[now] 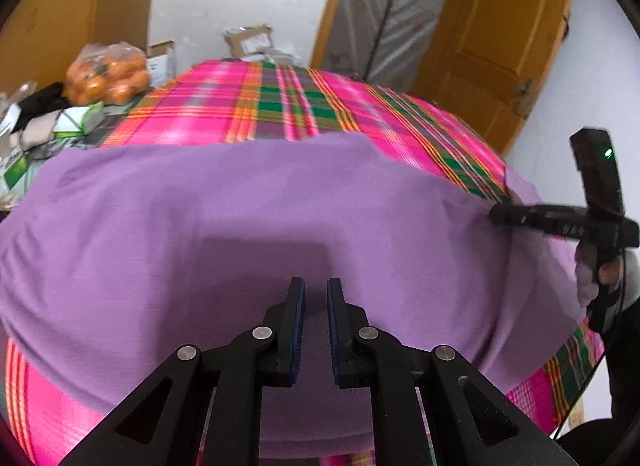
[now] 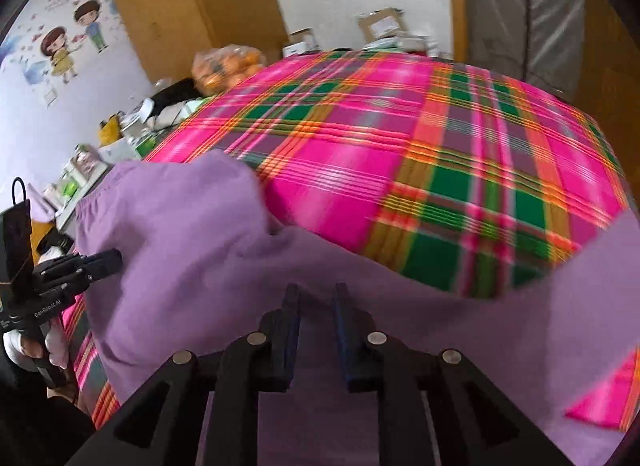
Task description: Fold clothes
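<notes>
Bag of oranges (image 1: 107, 73), cardboard boxes (image 1: 250, 41), wooden door (image 1: 492, 45) behind.

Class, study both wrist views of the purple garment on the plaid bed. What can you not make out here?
- Purple garment, left wrist view: near hem hidden behind the left gripper.
- Garment, right wrist view: right end cut off by the frame edge; outline blurred.
- Right gripper, left wrist view: too small to tell whether it pinches cloth.
- Boxes: labels too small.

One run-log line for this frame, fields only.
stage: folding underway | purple garment on plaid sheet | left gripper: open, empty, over garment | right gripper: open, empty, over garment
</notes>
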